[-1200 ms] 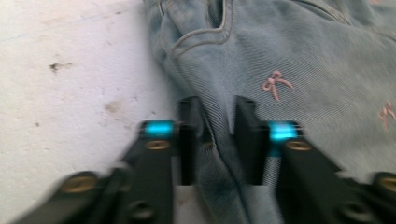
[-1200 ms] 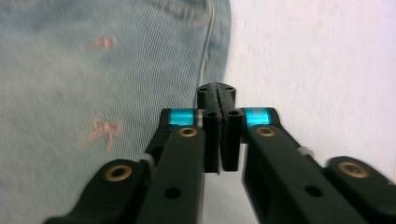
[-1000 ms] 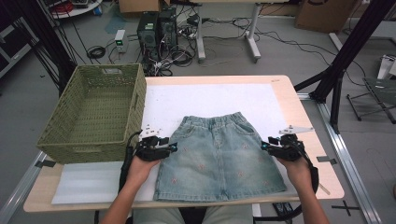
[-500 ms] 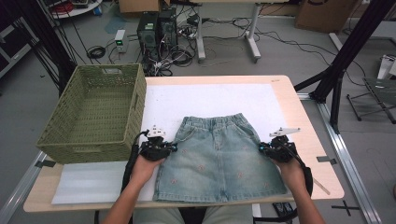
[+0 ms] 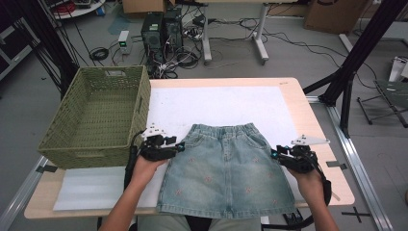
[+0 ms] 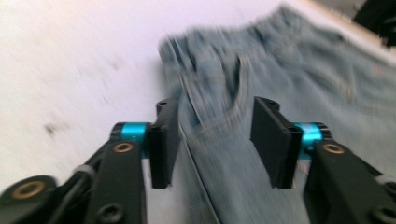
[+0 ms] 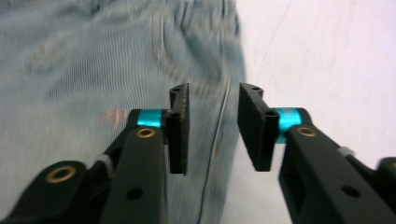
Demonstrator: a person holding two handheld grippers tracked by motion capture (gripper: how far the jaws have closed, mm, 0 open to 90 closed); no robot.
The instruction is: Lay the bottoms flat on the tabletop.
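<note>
The left hand-held gripper [image 5: 179,146] sits at the left edge of the denim skirt [image 5: 226,173], its jaws released after just opening, with the skirt's side seam lying between them but not pinched. The right hand-held gripper [image 5: 274,154] is at the skirt's right edge, its jaws likewise just opened and parted over the hem edge without pressing it. The skirt lies flat between both on the white surface [image 5: 226,103], a green woven basket [image 5: 96,115] just beyond the left one.
</note>
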